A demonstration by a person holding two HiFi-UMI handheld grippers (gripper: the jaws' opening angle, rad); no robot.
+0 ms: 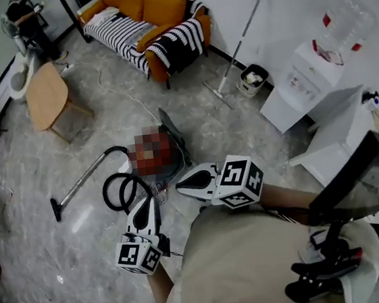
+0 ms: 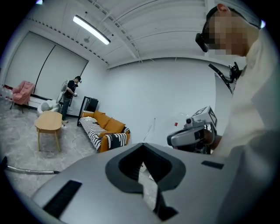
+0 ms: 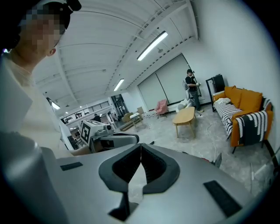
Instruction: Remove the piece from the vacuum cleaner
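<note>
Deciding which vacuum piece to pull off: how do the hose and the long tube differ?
The hose is black, the tube grey. The hose lies coiled in loops; the tube runs straight to a nozzle. Both rest on the floor.

This is looking like a mock living room set up inside a big lab or studio hall. An orange cushioned sofa with a black-and-white striped throw is standing against the far white wall, and an oval pale wooden coffee table is sitting to its left on the grey marble-look floor. A long ceiling strip light is glowing overhead (hardly homely). A white water dispenser is standing at the right, and a person in dark clothes is standing far off near a pink armchair.
</note>
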